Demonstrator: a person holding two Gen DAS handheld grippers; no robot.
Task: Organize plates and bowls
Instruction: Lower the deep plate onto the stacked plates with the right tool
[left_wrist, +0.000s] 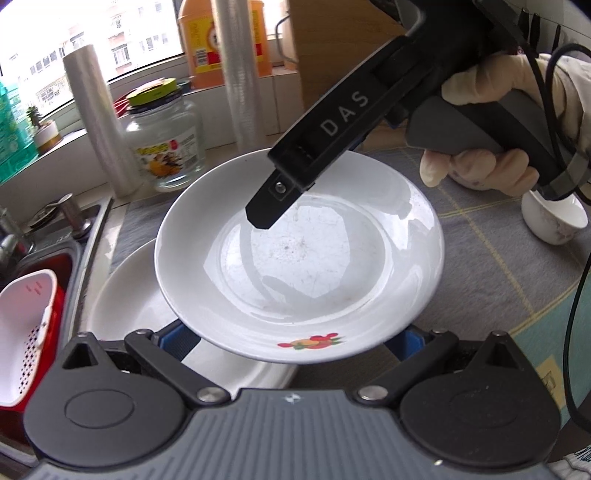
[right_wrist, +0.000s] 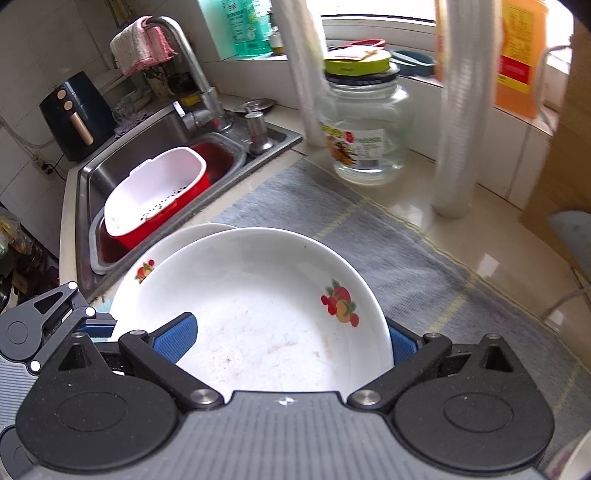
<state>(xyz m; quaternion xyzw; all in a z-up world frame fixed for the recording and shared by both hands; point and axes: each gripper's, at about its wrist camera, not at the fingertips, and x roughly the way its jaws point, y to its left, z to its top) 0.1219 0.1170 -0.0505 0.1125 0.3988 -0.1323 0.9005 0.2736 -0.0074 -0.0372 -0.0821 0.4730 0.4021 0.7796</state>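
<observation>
A white plate with a fruit decal (left_wrist: 299, 258) (right_wrist: 266, 314) lies partly over a second white plate (left_wrist: 129, 295) (right_wrist: 177, 240) on the grey mat, shifted right of it. My left gripper (left_wrist: 293, 341) is open; the top plate's near rim covers both its blue pads. My right gripper (right_wrist: 290, 341) is open and wide. Its left blue pad (right_wrist: 177, 339) sits over the plate's inside, and its right pad is behind the rim. In the left wrist view a right-gripper fingertip (left_wrist: 262, 214) reaches over the plate's far side. I cannot tell whether the plate rests on the fingers.
A small white bowl (left_wrist: 554, 218) stands on the grey mat (right_wrist: 424, 266) at the right. Behind the plates are a glass jar (right_wrist: 365, 140) and two plastic rolls (right_wrist: 461, 110). The sink (right_wrist: 122, 162) at the left holds a white-and-red colander (right_wrist: 155, 199). A gloved hand (left_wrist: 480, 166) grips the right gripper.
</observation>
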